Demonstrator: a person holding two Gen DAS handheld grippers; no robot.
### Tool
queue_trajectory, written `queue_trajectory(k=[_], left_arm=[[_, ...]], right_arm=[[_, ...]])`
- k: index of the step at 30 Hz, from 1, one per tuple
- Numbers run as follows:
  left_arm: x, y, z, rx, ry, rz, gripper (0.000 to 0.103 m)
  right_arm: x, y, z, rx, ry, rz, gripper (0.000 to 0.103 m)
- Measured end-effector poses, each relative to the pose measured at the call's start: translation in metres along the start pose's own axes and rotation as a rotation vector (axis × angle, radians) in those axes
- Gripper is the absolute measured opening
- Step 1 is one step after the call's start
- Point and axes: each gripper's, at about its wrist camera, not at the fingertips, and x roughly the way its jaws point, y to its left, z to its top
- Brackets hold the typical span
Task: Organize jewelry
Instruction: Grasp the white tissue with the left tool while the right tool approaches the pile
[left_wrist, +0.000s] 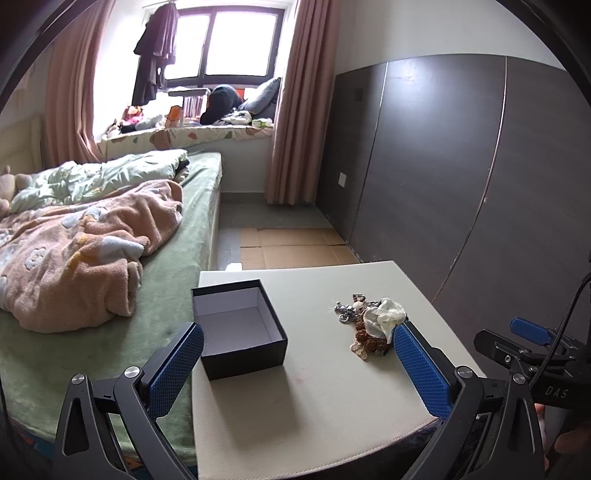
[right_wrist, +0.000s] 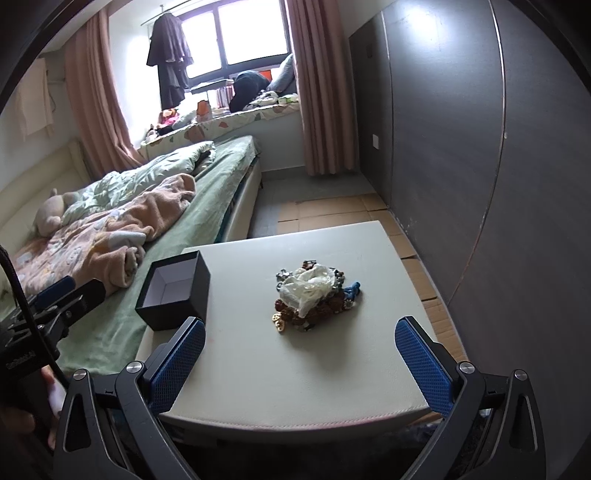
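A: Black box sits open at the left edge of the pale table, bed side. White lining, nothing visible inside.

B: Jewelry?

A: One tangled heap mid-table, well apart from the box and to its right. Brown beads, silver bits, a gold piece at the near edge, something blue on the far right side. Crumpled white wrapper lies on top of the heap.

B: Left gripper?

A: Released. Blue pads spread wide, nothing between them. Hovers at the near edge of the table; the box is just ahead of its left pad, and the heap is near its right pad tip in the wrist view.

B: Right gripper?

A: Also released, pads wide, holding nothing. Lined up roughly on the heap, short of it, no contact.

B: Surroundings?

A: Bed with green sheet runs along the table's left side, peach blanket rumpled on it. Dark wall panels on the right. Cardboard flat on the floor beyond the table.
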Motion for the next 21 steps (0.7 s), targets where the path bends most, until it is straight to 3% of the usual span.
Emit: queue_trajectory(k=[14,16,21], left_arm=[[0.055,-0.016,0.008,0.009,0.043,-0.032,0.103],[0.065,-0.017,0.011,-0.007,0.057,-0.067,0.095],[0.082,-0.026,0.020,-0.029,0.070,-0.094,0.095]], right_arm=[[0.033,-0.039,0.018,0.153,0.045,0.000,0.103],[0.040,-0.046,0.020,0.186,0.063,0.008,0.102],[0.055,-0.063,0.025,0.272,0.089,0.040,0.102]])
